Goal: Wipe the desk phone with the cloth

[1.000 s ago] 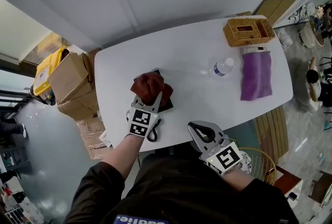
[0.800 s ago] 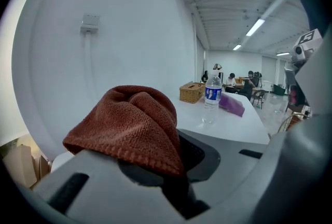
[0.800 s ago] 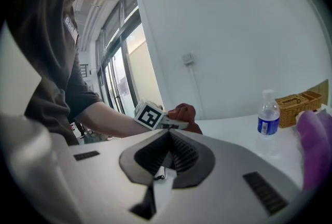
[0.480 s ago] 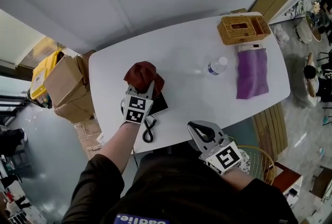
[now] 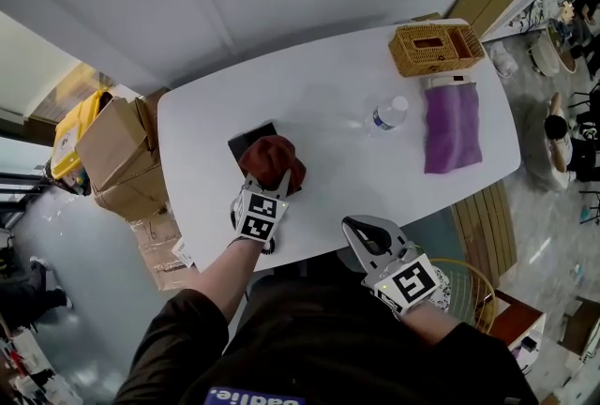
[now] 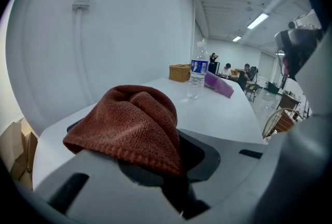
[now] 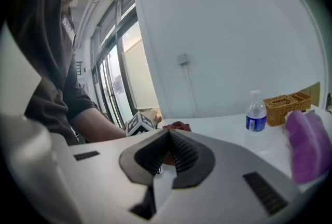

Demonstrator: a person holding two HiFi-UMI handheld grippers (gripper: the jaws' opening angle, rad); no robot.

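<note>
Rust cloth (image 5: 273,157) on phone (image 5: 248,140), L gripper (image 5: 269,177) (clamped)

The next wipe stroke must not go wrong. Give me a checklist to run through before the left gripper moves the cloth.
1. Cloth gripped by the left gripper: ok, the fingers are shut on it.
2. Cloth over the desk phone: ok, it covers the phone's near part.
3. Cloth pressed against the phone: cannot tell.
4. Right gripper out of the way: ok, it is shut and empty at the near edge of the table.
5. Water bottle away from the stroke: ok, it stands upright, well to the right.
</note>
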